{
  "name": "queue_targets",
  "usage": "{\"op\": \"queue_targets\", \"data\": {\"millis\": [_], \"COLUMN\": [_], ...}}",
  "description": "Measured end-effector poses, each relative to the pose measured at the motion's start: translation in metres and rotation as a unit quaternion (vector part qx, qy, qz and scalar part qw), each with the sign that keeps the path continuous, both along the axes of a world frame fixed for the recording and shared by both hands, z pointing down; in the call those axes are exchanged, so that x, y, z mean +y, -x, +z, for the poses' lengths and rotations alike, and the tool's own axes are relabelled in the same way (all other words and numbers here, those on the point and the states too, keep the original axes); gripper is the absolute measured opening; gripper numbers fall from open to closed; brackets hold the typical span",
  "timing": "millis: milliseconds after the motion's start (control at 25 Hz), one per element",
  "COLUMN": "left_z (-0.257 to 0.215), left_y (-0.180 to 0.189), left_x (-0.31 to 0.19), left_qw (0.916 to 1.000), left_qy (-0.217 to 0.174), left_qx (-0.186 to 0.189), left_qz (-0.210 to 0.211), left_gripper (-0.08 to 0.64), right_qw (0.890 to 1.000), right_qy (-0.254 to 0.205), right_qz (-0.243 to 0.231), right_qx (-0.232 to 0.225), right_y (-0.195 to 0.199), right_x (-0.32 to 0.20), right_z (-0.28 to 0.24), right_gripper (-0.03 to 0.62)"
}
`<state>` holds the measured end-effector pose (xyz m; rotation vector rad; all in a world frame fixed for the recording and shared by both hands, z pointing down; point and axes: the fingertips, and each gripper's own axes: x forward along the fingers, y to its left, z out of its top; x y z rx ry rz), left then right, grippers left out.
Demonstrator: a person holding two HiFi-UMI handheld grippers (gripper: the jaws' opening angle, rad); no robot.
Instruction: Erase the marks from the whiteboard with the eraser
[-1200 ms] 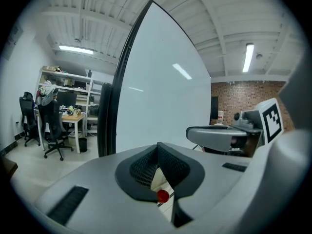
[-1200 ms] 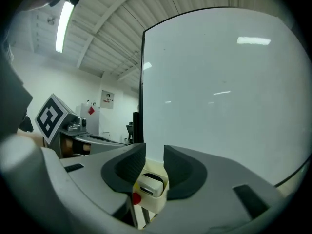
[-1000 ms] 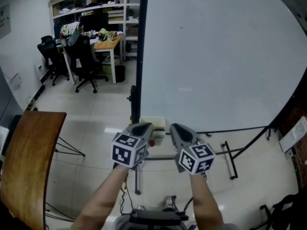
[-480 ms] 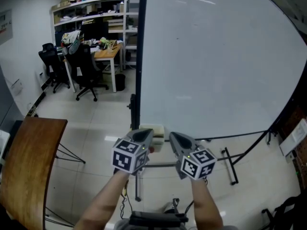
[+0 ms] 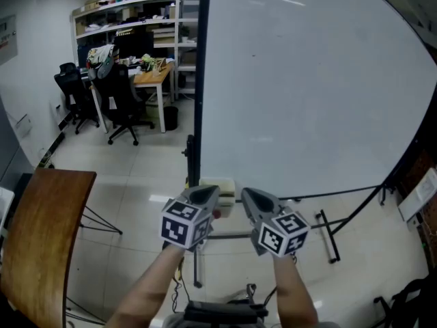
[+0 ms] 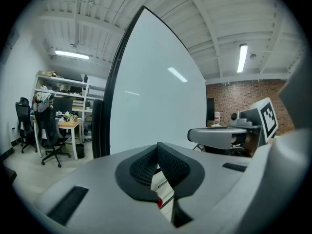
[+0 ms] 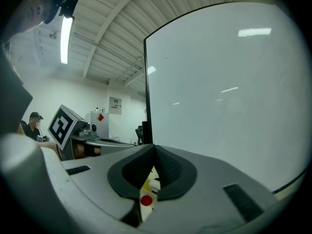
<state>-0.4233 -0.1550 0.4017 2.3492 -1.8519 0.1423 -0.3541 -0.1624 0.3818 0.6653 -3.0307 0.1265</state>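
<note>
Left hand-held gripper [image 5: 203, 192] and right hand-held gripper [image 5: 250, 194] are both closed (empty) near the whiteboard [image 5: 307, 87]'s lower left corner. A pale block, perhaps the eraser [image 5: 220, 184], lies just beyond the left one.

My grippers: two, the left gripper [image 5: 205, 192] and the right gripper [image 5: 247, 193]. Whiteboard [image 5: 307, 80]: one. Eraser [image 5: 218, 184]: one. Black office chairs [image 5: 123, 87]: two. Counters: two, a light-topped counter [image 5: 154, 69] and a brown counter [image 5: 34, 231]. Shelf unit [image 5: 130, 9]: one. Bin [image 5: 171, 117]: one.
</note>
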Motion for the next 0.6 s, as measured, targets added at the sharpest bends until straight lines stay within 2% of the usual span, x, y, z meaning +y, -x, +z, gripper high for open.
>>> {"op": "queue_targets", "data": {"millis": [600], "left_z": [0.0028], "left_y": [-0.0032], "left_x": [0.0064], "left_qw": [1.0], "left_qy": [0.004], "left_qx": [0.003], "left_qz": [0.001], "left_gripper": [-0.003], "right_qw": [1.0], "right_qy": [0.003], "right_qz": [0.0], "right_qx": [-0.004], "right_y": [-0.0041], "right_x": [0.0081], "right_z": [-0.0033], "right_gripper": [-0.011]}}
